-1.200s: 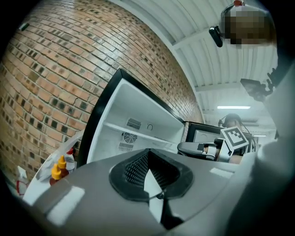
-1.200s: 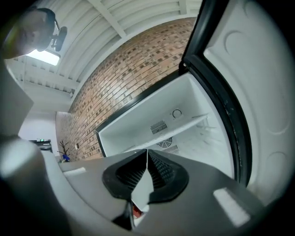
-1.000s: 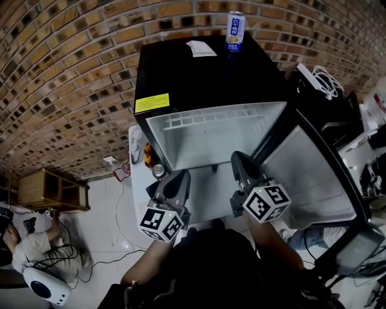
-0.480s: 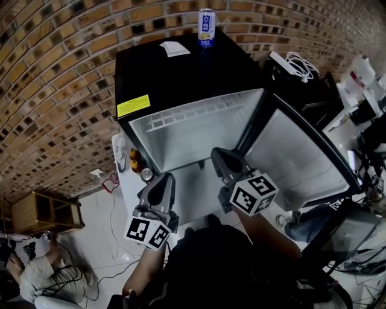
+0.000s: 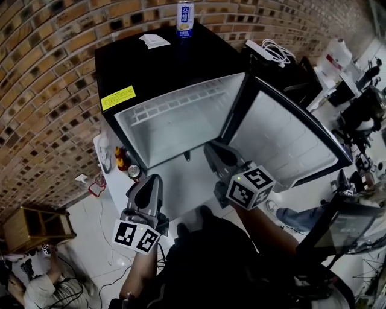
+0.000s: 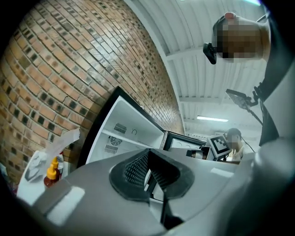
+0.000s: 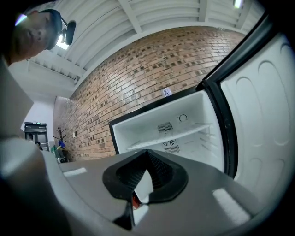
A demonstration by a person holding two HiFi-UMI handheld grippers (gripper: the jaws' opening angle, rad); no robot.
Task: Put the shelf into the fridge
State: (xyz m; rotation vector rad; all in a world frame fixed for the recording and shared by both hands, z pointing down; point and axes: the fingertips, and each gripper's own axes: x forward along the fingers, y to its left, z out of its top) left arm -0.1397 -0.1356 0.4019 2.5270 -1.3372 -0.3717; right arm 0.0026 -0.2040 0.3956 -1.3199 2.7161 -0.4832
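Observation:
A small black fridge (image 5: 157,66) stands with its door (image 5: 283,145) swung wide to the right and its white inside (image 5: 175,130) showing. A white shelf (image 7: 170,136) lies across the inside, level, and the same shelf (image 6: 122,138) shows in the left gripper view. My left gripper (image 5: 152,181) hangs just in front of the opening's lower left corner, shut with nothing between its pads (image 6: 136,170). My right gripper (image 5: 212,149) is by the opening's lower right, near the door hinge, also shut and empty, pointing level at the fridge inside (image 7: 184,124).
A drink can (image 5: 185,18) and a paper slip (image 5: 154,41) sit on the fridge top. Sauce bottles (image 5: 120,160) and a can (image 5: 134,172) stand left of the fridge on a white surface (image 5: 181,187). A power strip with cables (image 5: 265,51) lies behind the door. A wooden cabinet (image 5: 30,229) is at lower left.
The head view has swung, so the fridge now sits further left in the picture. Both grippers have shifted a little in front of the opening. Their jaws have stayed shut and empty.

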